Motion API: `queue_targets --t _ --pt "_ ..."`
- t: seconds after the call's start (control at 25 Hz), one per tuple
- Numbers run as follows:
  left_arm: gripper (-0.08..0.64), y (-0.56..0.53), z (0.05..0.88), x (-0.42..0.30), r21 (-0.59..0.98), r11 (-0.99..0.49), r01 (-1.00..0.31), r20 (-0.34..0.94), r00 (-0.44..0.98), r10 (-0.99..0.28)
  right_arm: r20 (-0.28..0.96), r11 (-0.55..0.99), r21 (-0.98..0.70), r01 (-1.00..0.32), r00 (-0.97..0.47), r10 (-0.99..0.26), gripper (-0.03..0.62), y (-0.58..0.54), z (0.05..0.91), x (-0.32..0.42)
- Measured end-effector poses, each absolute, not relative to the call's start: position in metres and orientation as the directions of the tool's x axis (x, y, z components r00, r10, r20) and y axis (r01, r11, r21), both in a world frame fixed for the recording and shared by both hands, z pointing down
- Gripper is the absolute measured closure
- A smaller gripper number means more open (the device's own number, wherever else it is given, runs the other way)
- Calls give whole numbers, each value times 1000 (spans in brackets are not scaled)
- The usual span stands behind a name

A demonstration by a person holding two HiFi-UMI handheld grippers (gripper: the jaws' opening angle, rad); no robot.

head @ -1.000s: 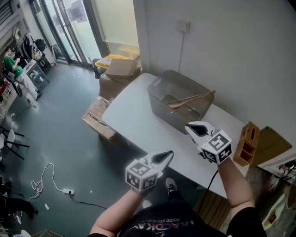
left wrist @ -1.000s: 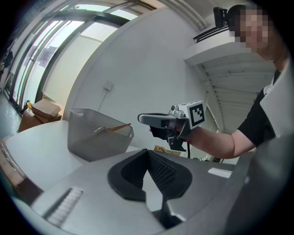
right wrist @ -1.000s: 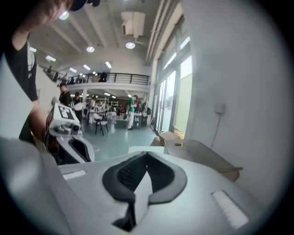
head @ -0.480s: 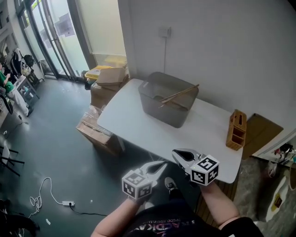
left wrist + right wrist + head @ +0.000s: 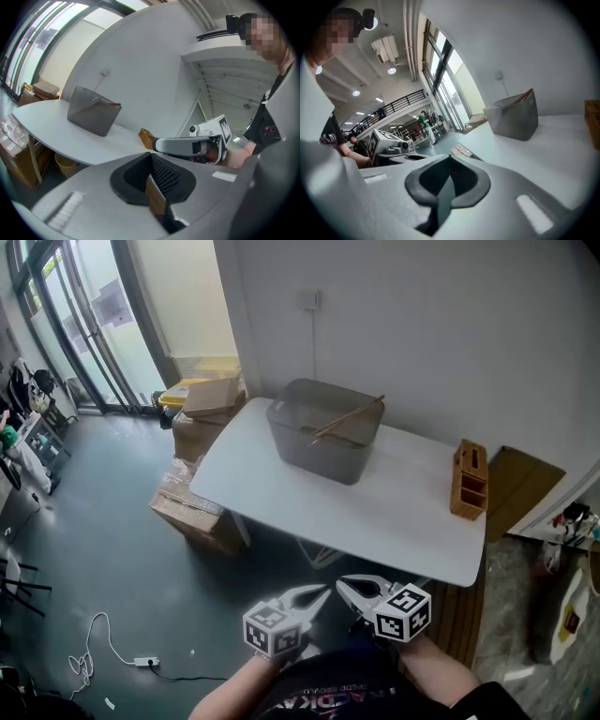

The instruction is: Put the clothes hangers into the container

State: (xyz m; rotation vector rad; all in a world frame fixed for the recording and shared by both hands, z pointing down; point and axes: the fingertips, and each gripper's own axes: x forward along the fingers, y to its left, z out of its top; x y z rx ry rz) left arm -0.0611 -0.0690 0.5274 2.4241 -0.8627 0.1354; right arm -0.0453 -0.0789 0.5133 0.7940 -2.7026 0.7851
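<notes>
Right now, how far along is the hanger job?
Done: one wooden clothes hanger lies in the grey plastic container, with one end poking over its rim. In hand: nothing. The left gripper and right gripper are both shut with empty fingers, off the white table by the person's body. Left: no other hanger shows on the table, only a small wooden rack, so it looks finished.

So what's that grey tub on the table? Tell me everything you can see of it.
The tub is a grey, slightly see-through bin, plastic by its look, rectangular with rounded corners and narrowing toward its base. It stands upright and open-topped on the white table, at the far end near the wall. A wooden hanger lies slanted inside, one end poking over the rim. Nothing else touches it.
</notes>
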Motion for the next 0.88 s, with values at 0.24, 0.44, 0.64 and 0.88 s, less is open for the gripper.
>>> queue_targets --t 0.24,0.44,0.64,0.88 --pt "560 -60 527 -60 467 -638 -613 268 785 -558 366 694 -453 -560 -826 -428 589 -54 527 -39" --pt "558 -63 524 -61 464 -629 -624 260 774 -577 376 688 -454 -566 -822 -428 589 -54 530 -29" --pt "560 -64 531 -57 475 -624 -620 265 777 -570 391 701 -451 -553 -828 -402 589 -52 535 -30" --pt "558 -63 534 -57 473 -630 -616 272 782 -561 398 711 -448 -542 -833 -384 589 -48 539 -36"
